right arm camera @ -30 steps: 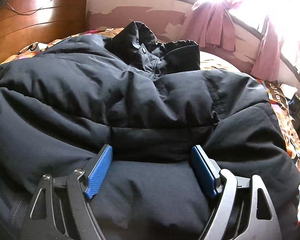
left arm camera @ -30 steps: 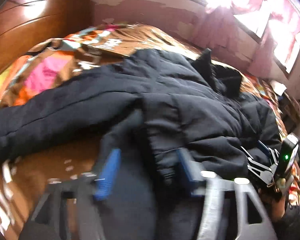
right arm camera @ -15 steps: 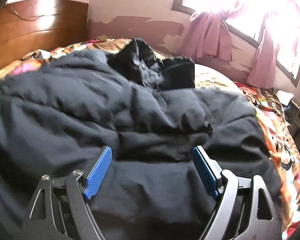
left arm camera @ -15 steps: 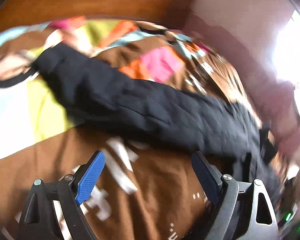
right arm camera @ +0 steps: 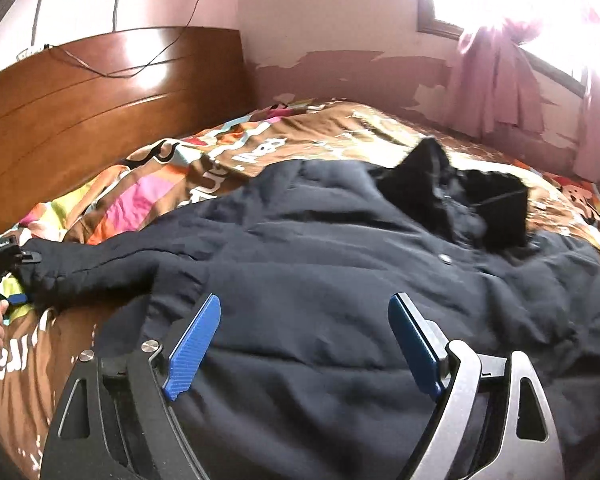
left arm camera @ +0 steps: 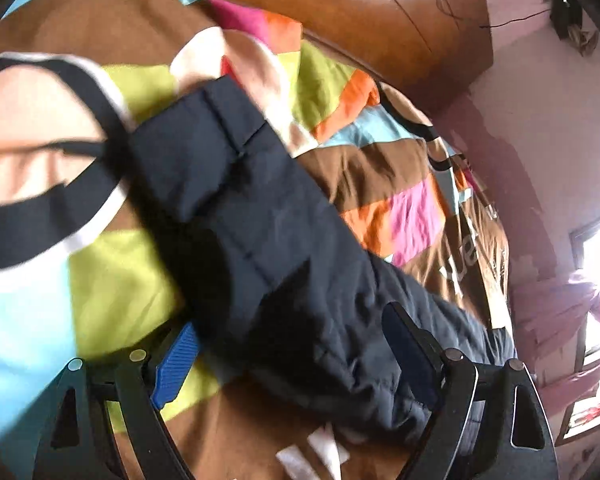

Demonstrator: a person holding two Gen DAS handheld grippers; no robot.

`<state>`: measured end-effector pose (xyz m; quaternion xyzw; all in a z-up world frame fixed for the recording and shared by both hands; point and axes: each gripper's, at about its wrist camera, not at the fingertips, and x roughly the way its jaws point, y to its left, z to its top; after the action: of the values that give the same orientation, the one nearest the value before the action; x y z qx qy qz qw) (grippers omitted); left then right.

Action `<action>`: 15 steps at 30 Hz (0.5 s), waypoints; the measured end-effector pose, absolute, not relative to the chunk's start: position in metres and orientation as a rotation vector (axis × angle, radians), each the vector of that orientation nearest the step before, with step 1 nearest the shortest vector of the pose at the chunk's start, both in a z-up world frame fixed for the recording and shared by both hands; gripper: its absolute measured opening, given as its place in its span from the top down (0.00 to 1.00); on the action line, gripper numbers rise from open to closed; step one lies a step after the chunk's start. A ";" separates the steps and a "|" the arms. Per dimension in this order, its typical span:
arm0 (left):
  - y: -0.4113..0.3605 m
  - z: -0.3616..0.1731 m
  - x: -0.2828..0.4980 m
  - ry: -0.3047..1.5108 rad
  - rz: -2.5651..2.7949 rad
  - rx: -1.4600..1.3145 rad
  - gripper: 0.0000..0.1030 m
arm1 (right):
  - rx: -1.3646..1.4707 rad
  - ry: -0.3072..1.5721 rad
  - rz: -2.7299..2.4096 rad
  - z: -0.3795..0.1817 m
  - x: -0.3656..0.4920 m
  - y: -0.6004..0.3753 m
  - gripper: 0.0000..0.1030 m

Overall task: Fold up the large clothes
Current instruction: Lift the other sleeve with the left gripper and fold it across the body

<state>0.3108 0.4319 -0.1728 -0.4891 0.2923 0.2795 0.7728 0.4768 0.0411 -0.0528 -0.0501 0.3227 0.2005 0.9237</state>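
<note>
Between the spread blue pads of the left gripper (left arm camera: 288, 364) lies the quilted sleeve (left arm camera: 260, 236) of a dark navy padded jacket (right arm camera: 360, 280); the pads stand clear of the cloth on both sides, gripping nothing, though motion blur makes the right pad's clearance hard to judge. A second ago that gripper hovered over the jacket's body; now it looks along the sleeve toward the stitched cuff, with the glossy wooden headboard (left arm camera: 340, 8) beyond. Under the sleeve spreads a bedcover (left arm camera: 112, 280) in brown, lime, pale blue, pink and orange patches, bearing large white lettering too blurred to read. The right gripper (right arm camera: 304, 344), its ribbed blue pads also wide apart and their gap having just widened slightly, hangs above the jacket's puffy torso without pinching it; earlier its pads sat lower, close against the fabric. Ahead of it the black collar (right arm camera: 460, 204) stands crumpled, a snap button just nearer. Pink curtains (right arm camera: 496, 84) hang far right.
</note>
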 end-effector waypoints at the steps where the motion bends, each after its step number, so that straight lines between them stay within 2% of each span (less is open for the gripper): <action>1: 0.432 -0.172 0.314 0.632 0.610 -1.048 0.17 | -0.107 0.660 0.410 -0.054 0.475 0.048 0.20; 3: 0.432 -0.172 0.318 0.638 0.628 -1.034 0.29 | -0.123 0.667 0.410 -0.060 0.480 0.060 0.20; 5: 0.433 -0.174 0.320 0.650 0.643 -1.021 0.54 | -0.145 0.689 0.407 -0.069 0.481 0.069 0.20; 7: 0.436 -0.175 0.316 0.648 0.666 -1.015 0.69 | -0.167 0.699 0.400 -0.075 0.478 0.074 0.20; 11: 0.435 -0.163 0.308 0.591 0.648 -1.008 0.87 | -0.195 0.689 0.387 -0.083 0.474 0.077 0.19; 15: 0.419 -0.127 0.310 0.533 0.634 -0.878 0.91 | -0.178 0.697 0.400 -0.080 0.473 0.072 0.18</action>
<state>0.3100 0.4186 -0.1273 -0.4127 0.2507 0.2983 0.8233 0.4729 0.0724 -0.0800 -0.0864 0.3389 0.1945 0.9164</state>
